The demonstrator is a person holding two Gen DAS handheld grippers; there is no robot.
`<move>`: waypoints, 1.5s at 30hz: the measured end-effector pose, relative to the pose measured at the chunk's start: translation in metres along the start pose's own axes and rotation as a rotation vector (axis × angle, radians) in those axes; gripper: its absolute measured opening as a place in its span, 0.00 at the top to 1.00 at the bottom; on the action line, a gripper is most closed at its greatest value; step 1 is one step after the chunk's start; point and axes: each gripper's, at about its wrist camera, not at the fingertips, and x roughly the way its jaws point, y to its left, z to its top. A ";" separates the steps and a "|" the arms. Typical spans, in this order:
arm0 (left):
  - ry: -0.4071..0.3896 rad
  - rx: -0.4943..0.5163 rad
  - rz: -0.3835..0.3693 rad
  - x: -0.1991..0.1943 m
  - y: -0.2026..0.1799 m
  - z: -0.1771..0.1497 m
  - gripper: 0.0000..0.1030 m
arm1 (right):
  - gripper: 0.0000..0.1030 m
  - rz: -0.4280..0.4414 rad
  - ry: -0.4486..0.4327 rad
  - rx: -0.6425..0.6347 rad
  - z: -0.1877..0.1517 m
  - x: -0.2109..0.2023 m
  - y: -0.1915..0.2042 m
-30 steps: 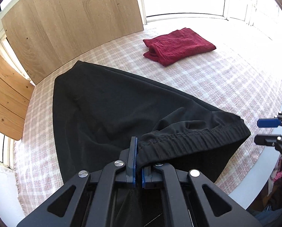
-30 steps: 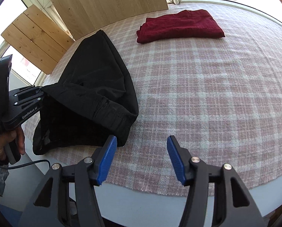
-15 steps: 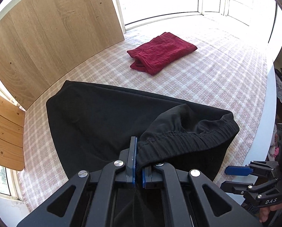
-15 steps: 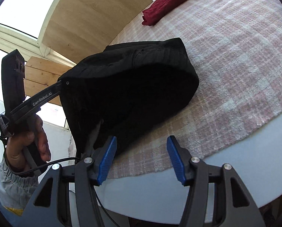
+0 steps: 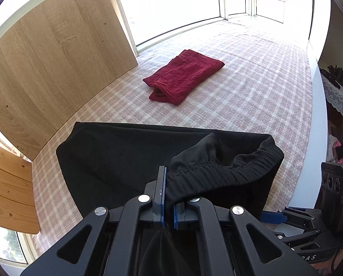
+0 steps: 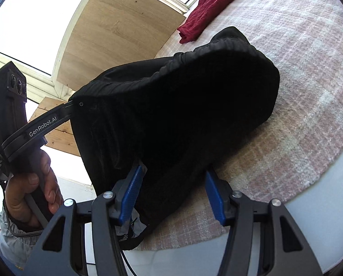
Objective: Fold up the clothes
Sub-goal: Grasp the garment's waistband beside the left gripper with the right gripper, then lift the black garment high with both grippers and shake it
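A black garment (image 5: 130, 161) with an elastic waistband lies partly on the checked pink cloth (image 5: 252, 96) and is lifted at its near end. My left gripper (image 5: 168, 207) is shut on the waistband (image 5: 208, 174), which bunches over its right finger. In the right wrist view the black garment (image 6: 183, 105) hangs from the left gripper (image 6: 72, 103) held by a hand (image 6: 31, 188). My right gripper (image 6: 173, 193) is open, its blue pads on either side of the garment's hanging lower edge. The right gripper (image 5: 277, 218) shows low right in the left wrist view.
A folded dark red garment (image 5: 185, 78) lies farther back on the cloth, also the red garment (image 6: 208, 4) in the right wrist view. A wooden board (image 5: 56, 59) leans at the left. The white table edge (image 5: 318, 138) runs along the right, with clutter beyond.
The left gripper has lifted the waistband higher and turned. The right gripper has dropped below the table edge and moved in until its open pads straddle the hanging black fabric.
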 end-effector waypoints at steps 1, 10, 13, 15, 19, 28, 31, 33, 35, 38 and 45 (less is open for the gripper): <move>-0.003 0.005 -0.003 -0.001 0.001 0.001 0.96 | 0.54 0.000 -0.005 0.003 -0.001 0.002 0.001; -0.038 -0.045 0.008 -0.011 0.030 0.002 0.96 | 0.96 -0.051 0.071 0.039 0.002 0.022 0.001; -0.055 -0.100 0.039 -0.021 0.054 0.004 0.96 | 0.97 -0.069 0.073 0.003 0.013 0.018 0.010; -0.072 -0.144 0.067 -0.031 0.073 0.005 0.96 | 0.97 -0.100 0.081 -0.051 0.025 0.012 0.020; -0.116 -0.246 0.152 -0.061 0.114 0.009 0.96 | 0.97 -0.184 0.101 -0.209 0.057 0.005 0.043; -0.199 -0.473 0.326 -0.129 0.174 0.004 0.92 | 0.97 -0.259 0.115 -0.490 0.151 0.009 0.082; -0.218 -0.530 0.373 -0.147 0.183 0.004 0.92 | 0.97 -0.255 0.123 -0.620 0.186 0.015 0.101; -0.231 -0.562 0.404 -0.159 0.190 0.006 0.92 | 0.97 -0.248 0.128 -0.695 0.222 0.024 0.117; -0.241 -0.544 0.442 -0.164 0.197 0.025 0.93 | 0.97 -0.249 0.111 -0.773 0.252 0.029 0.145; -0.297 -0.517 0.499 -0.181 0.211 0.064 0.94 | 0.97 -0.255 0.056 -0.891 0.296 0.031 0.190; -0.436 -0.409 0.670 -0.248 0.255 0.180 0.95 | 0.97 -0.238 -0.160 -1.079 0.400 0.017 0.334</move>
